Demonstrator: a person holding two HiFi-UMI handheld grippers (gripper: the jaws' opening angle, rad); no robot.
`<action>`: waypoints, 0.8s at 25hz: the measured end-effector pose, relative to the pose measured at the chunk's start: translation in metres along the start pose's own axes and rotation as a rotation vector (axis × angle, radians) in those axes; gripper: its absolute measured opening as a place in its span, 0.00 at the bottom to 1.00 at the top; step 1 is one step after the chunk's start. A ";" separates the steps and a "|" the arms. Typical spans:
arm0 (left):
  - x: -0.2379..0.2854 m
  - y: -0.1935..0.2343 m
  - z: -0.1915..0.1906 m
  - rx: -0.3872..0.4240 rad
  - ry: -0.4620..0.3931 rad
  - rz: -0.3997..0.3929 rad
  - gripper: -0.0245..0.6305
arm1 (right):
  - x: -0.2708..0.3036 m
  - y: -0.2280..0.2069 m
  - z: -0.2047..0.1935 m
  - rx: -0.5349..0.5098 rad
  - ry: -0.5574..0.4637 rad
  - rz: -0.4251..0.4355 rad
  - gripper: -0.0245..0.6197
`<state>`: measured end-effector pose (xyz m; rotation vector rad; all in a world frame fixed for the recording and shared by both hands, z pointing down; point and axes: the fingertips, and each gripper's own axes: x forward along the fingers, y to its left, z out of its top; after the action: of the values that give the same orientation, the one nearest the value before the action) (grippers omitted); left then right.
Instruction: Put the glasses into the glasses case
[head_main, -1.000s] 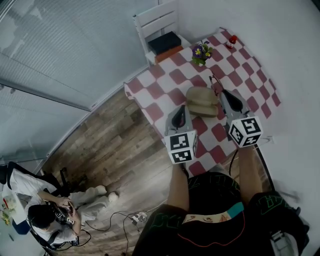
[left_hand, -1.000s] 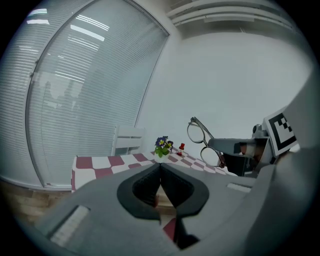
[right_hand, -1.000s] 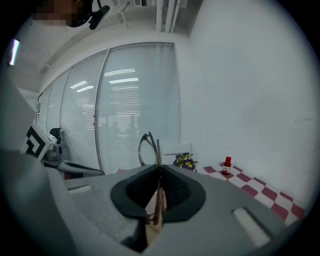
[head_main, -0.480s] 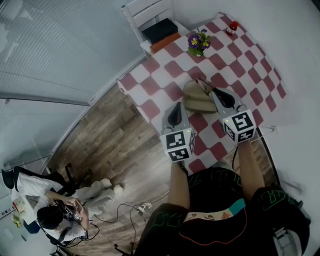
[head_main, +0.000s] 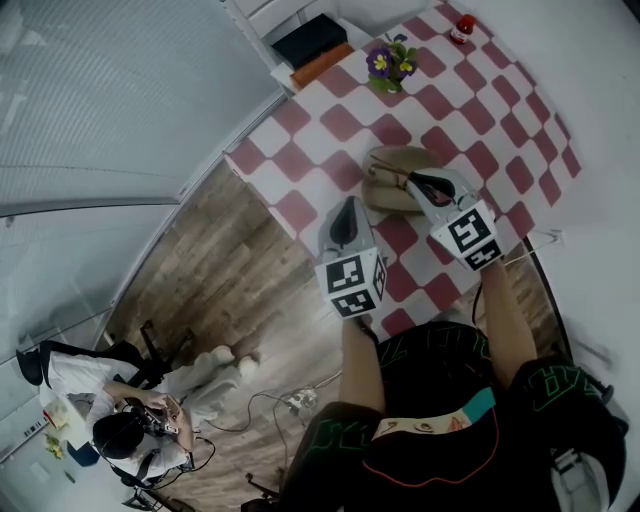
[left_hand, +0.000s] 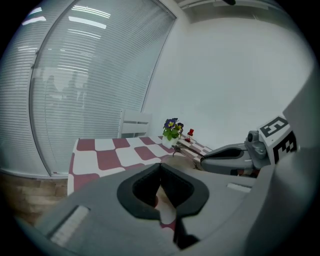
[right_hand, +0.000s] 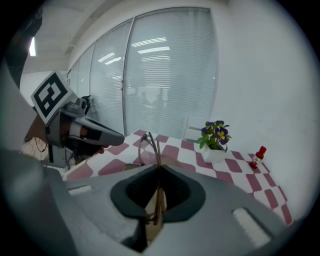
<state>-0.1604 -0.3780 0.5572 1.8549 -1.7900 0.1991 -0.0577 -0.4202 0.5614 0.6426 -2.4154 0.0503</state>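
The right gripper (head_main: 408, 180) is pinching the glasses (right_hand: 148, 150) tight, hovering over the glasses case (head_main: 385, 160); the left gripper (head_main: 347, 207) is sitting closed, empty, just left of it.

Red & white checks on counter (head_main: 300, 130). Tan case (head_main: 385, 195). Thin brown frame on glasses (right_hand: 146, 147). Purple/yellow flowers (head_main: 385, 60), green leaves, white pot (right_hand: 214, 155). Red bottle (head_main: 461, 28). Left hand-held gripper (left_hand: 160, 169) & right hand-held gripper (right_hand: 159, 169) grey w/ black pads (right_hand: 187, 197), b&w marker cubes (head_main: 350, 285). Brown wood-grain floor (head_main: 230, 270).
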 end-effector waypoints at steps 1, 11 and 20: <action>0.000 0.001 -0.001 -0.001 0.003 0.002 0.05 | 0.002 0.002 -0.003 -0.014 0.015 0.014 0.07; 0.004 0.003 -0.013 -0.001 0.036 0.008 0.05 | 0.017 0.016 -0.030 -0.108 0.163 0.115 0.07; 0.007 0.003 -0.016 -0.001 0.049 0.008 0.05 | 0.025 0.030 -0.047 -0.237 0.296 0.185 0.07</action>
<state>-0.1584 -0.3761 0.5742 1.8272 -1.7641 0.2448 -0.0615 -0.3954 0.6176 0.2809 -2.1438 -0.0599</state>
